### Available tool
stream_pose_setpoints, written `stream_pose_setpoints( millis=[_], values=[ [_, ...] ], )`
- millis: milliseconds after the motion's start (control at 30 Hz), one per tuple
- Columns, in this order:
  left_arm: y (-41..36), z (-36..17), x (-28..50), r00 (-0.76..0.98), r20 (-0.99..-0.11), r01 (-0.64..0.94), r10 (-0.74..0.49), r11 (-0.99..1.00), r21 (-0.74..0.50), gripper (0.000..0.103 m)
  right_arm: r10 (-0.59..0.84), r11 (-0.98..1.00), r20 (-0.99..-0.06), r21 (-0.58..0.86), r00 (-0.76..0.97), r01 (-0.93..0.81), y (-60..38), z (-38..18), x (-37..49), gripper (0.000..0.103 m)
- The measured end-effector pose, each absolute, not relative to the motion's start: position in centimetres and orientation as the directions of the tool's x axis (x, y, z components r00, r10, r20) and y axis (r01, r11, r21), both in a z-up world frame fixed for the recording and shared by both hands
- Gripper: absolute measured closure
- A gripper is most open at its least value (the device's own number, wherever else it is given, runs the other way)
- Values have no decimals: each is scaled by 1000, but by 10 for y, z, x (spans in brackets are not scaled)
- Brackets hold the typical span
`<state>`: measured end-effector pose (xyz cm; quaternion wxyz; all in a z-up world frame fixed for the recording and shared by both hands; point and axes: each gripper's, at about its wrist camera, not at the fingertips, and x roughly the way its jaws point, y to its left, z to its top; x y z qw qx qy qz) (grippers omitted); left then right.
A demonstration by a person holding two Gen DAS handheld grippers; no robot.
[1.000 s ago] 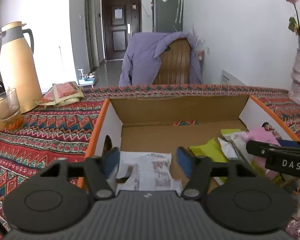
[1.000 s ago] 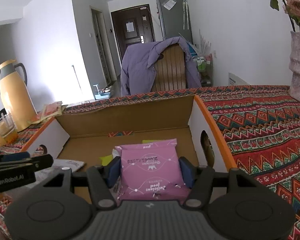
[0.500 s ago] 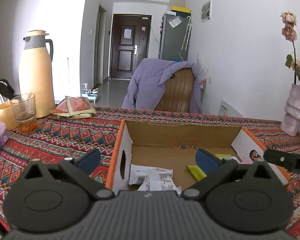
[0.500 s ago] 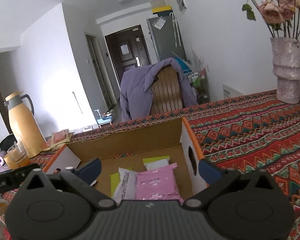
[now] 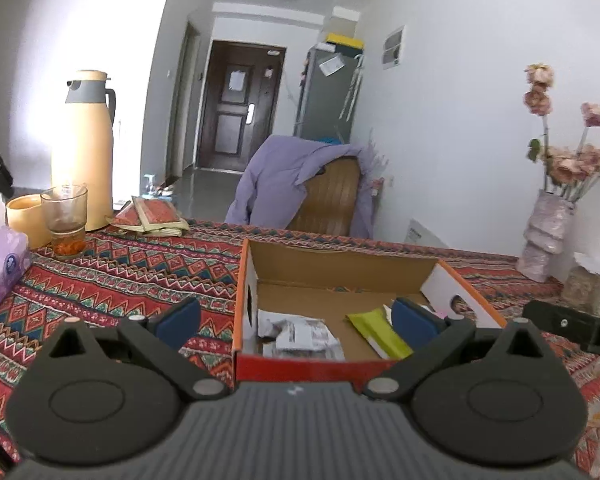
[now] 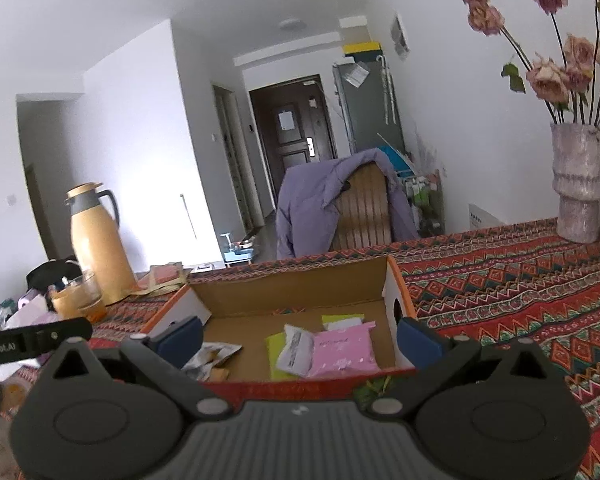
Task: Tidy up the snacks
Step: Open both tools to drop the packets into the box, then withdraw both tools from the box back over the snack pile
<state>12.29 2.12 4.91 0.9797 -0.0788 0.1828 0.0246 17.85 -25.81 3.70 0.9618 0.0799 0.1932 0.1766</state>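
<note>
An open cardboard box [image 5: 340, 264] [image 6: 292, 288] with orange edges sits on the patterned tablecloth. Inside lie a white printed packet [image 5: 300, 334] at the left, a yellow-green packet [image 5: 380, 330] [image 6: 274, 342] in the middle, and a pink packet [image 6: 342, 350] beside a white one [image 6: 296, 350] at the right. My left gripper [image 5: 296, 320] hangs wide open before the box's near wall, nothing between its blue pads. My right gripper [image 6: 300, 334] is equally wide open and empty, back from the box. Each gripper's side shows in the other's view.
A tan thermos [image 5: 83, 148], a glass cup [image 5: 65, 216], a yellow cup and a purple tissue pack [image 5: 0, 268] stand at the left. Folded packets [image 5: 152, 216] lie behind them. A vase of dried roses [image 6: 576, 184] stands at the right. A chair with a purple jacket [image 5: 300, 184] is behind the table.
Both grippers let go: the left dropped the white packet, the right the pink packet, into the box. Both jaws opened wide and both hands pulled back and up from the box.
</note>
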Motion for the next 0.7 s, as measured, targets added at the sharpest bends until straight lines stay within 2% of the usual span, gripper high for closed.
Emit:
stream_pose_setpoints(
  millis=[167, 433, 700],
  values=[
    [22, 38, 89, 935, -354, -57, 3, 988, -143, 0, 388, 920, -345, 192, 855, -340, -257, 30, 142, 0],
    [30, 0, 57, 902, -432, -73, 1, 986, -151, 0, 407, 914, -404, 176, 819, -366, -250, 0, 102, 0],
    [33, -28, 37, 885, -466, -87, 21, 989, -121, 0, 399, 915, -453, 146, 797, -375, -239, -27, 73, 0]
  ],
)
